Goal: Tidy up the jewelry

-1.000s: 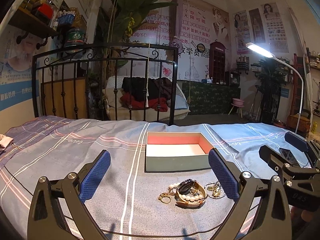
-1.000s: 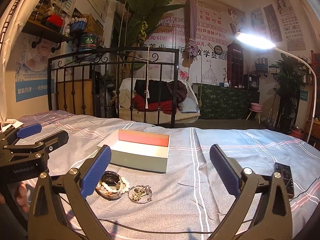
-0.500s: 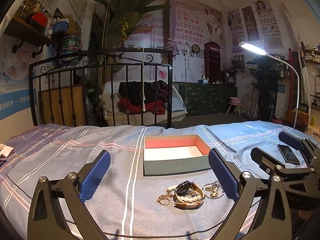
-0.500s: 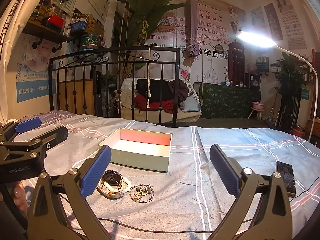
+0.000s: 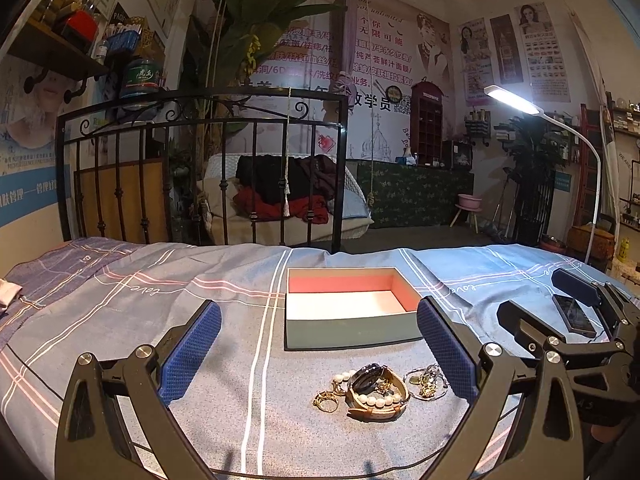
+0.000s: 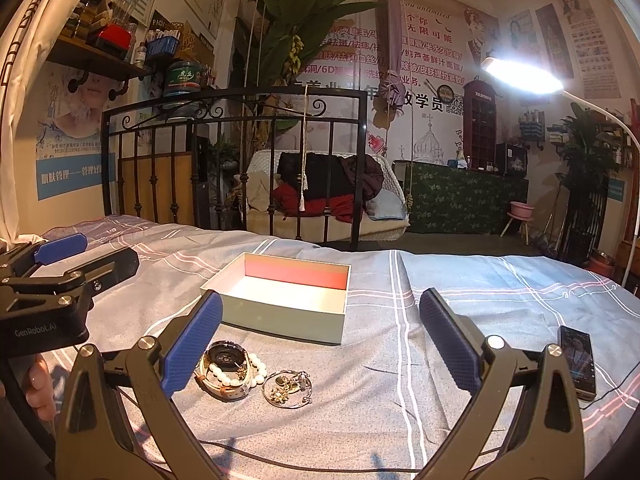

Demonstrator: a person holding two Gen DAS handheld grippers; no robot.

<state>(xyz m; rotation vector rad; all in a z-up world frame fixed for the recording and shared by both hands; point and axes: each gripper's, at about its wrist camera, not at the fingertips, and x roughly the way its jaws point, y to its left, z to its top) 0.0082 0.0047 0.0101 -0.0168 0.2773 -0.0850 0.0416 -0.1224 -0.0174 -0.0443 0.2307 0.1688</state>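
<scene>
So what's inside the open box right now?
Nothing visible: the box shows a bare white floor and pink inner wall. Its near wall hides the floor strip just behind it. The jewelry lies outside.

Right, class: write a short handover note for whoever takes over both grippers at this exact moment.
Left gripper: jaws open, empty, above the bedspread.
Right gripper: jaws open, empty.
Box: open on the bed, nothing in it.
Jewelry, on the bedspread in front of the box: watch with pearl bracelet, charm bangle, gold ring.
Done: nothing boxed.
Left: move every piece into the box.
</scene>
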